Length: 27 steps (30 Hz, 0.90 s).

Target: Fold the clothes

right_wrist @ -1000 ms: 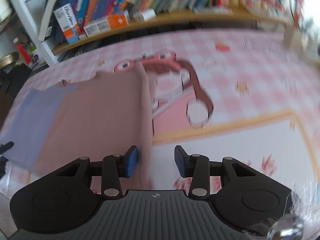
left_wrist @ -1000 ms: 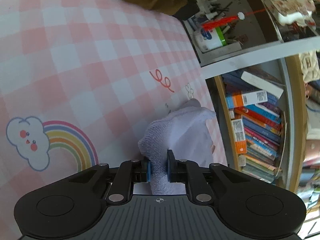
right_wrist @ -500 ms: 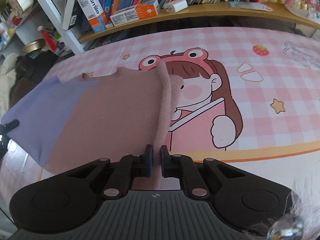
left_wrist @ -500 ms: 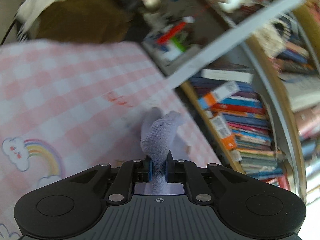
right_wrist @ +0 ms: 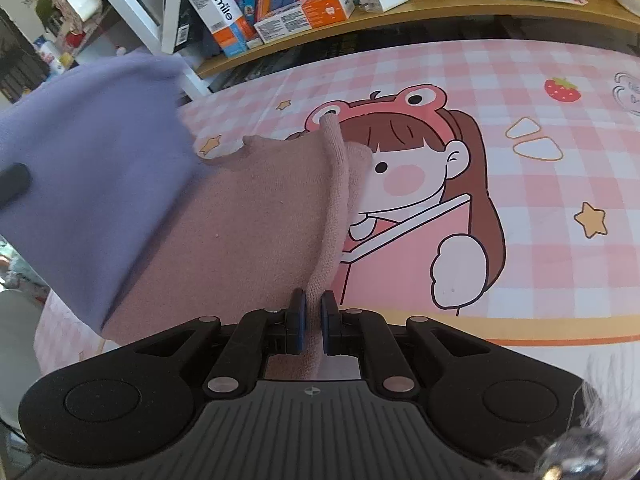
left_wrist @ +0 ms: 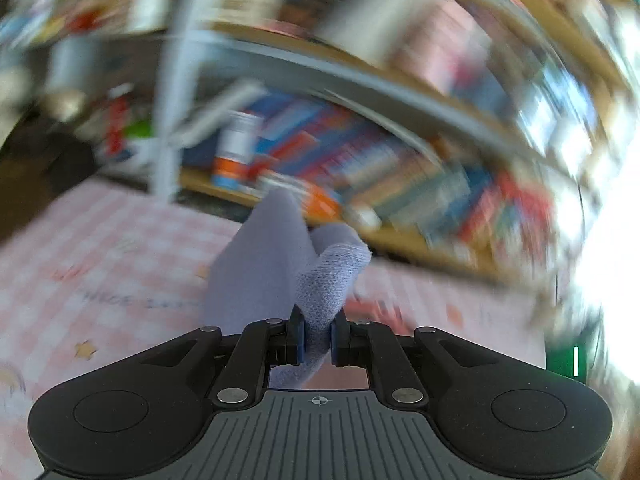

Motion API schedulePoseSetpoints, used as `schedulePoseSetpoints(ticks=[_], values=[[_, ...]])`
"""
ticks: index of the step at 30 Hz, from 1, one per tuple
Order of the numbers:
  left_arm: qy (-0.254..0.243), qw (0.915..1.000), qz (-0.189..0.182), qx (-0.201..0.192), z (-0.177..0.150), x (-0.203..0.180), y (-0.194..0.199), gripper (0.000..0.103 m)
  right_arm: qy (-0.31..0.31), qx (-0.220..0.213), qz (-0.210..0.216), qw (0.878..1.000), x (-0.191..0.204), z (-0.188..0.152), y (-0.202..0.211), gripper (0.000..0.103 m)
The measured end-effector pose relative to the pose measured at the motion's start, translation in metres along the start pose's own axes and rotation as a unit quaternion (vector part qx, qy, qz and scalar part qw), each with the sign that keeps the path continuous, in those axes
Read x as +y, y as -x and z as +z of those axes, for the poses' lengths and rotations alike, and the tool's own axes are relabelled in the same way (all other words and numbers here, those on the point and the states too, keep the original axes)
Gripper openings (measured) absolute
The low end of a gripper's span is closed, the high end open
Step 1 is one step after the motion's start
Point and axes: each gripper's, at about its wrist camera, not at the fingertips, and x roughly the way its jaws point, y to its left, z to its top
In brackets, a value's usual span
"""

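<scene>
The lilac end of the knit garment [left_wrist: 256,280] is clamped by the closed left gripper [left_wrist: 318,338], its pink hem [right_wrist: 328,216] by the closed right gripper [right_wrist: 313,328], above the bench [right_wrist: 540,152].

In the left wrist view the bookshelf [left_wrist: 360,168] is smeared by motion, so no book spine or box label can be read. The bright patch at that picture's right edge is washed out. The print on the pink checked cloth [left_wrist: 100,264] below the bookshelf is too blurred to make out. In the right wrist view the garment [right_wrist: 224,224] is cut off by the left edge, and the fluffy thing [right_wrist: 600,408] beside the right hand-held gripper [right_wrist: 313,322] cannot be identified.
</scene>
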Motion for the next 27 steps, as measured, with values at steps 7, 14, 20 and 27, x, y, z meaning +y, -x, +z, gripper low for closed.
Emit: schedulePoseSetpoints(ticks=[7, 14, 20, 27], values=[[-0.243, 0.9610, 0.047, 0.125, -0.079, -0.082, -0.049, 0.026, -0.001, 0.009, 0.025, 1.000, -0.009, 0.001, 0.001, 0.008], [-0.256, 0.9570, 0.031, 0.133, -0.087, -0.087, -0.049, 0.046, -0.004, 0.012, 0.036, 0.999, -0.015, 0.002, 0.001, 0.014], [-0.122, 0.9846, -0.035, 0.121, -0.062, -0.056, -0.015, 0.048, 0.008, -0.008, 0.032, 0.999, -0.017, 0.001, 0.017, 0.029], [0.012, 0.9990, -0.020, 0.039, -0.036, 0.015, 0.029, 0.048, 0.001, -0.077, 0.032, 0.997, -0.002, 0.006, 0.055, 0.043]])
